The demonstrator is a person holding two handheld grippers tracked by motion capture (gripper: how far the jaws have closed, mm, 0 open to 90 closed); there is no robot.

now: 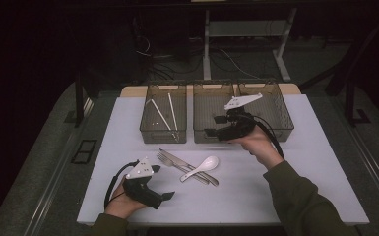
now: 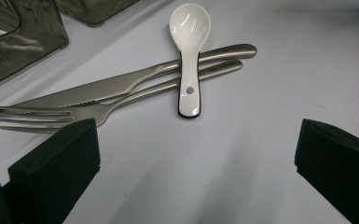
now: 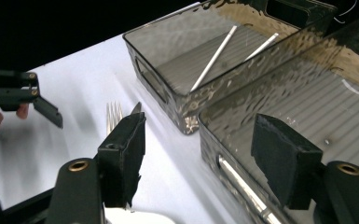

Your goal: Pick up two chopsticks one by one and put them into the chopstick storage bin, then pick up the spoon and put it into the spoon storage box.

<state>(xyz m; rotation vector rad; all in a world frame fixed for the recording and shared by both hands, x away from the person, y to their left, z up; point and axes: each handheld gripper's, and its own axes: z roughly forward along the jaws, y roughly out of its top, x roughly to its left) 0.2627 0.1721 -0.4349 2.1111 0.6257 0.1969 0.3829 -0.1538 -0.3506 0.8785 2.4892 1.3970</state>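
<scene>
A steel knife (image 1: 189,166) and fork (image 1: 169,160) lie side by side on the white table (image 1: 285,191), with a white ceramic spoon (image 1: 202,167) across their handles. The left gripper view has the spoon (image 2: 189,56), knife (image 2: 121,84) and fork (image 2: 51,116) just ahead of my open, empty left gripper (image 2: 196,172), which rests near the front edge (image 1: 166,196). My right gripper (image 1: 210,132) hovers at the front wall of the middle bin (image 1: 199,139), open with nothing between its jaws (image 3: 203,140). A metal handle (image 3: 242,186) lies inside that bin along its near wall.
Three smoky clear bins stand in a row at the back. The left bin (image 1: 150,133) holds two white chopsticks (image 1: 171,114), and the right bin (image 1: 281,129) is beside my right hand. A dark floor with desk legs (image 1: 206,44) lies beyond the table.
</scene>
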